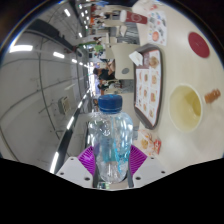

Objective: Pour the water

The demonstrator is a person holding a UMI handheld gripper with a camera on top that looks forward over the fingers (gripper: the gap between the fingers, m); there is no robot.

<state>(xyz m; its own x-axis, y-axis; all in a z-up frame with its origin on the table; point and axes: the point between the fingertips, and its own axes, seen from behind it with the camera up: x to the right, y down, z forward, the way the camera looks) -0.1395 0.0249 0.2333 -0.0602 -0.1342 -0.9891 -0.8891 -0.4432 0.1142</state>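
The claw (110, 160) is closed around a clear plastic water bottle (110, 140), which stands upright between its two fingers and fills the space just ahead of the camera. The purple pads (88, 155) show at either side of the bottle's lower body and appear to press against it, with no gap visible on either side. The bottle has a blue cap (110, 101) screwed on at the top, and its ribbed, see-through wall catches the light; how much water is inside cannot be told for sure. The view is tilted, so the room leans over to one side. Beyond the bottle and to its right lies a pale counter (175, 70). On that counter, well apart from the bottle, sits a round white bowl (186, 106) with a yellowish inside. Further along the counter is a red round lid or dish (196, 43). Between the bottle and the bowl lies a dark-edged tray or menu board (148, 88) with small printed pictures on it, and another flat board (152, 33) lies further away. A small orange thing (212, 95) sits just beside the bowl, too small to identify. To the left of the bottle stretches a wide pale floor (45, 100) with long bright reflections from ceiling lights, and in the distance behind the bottle's cap there are dim shapes of furniture and possibly people, too small to make out.
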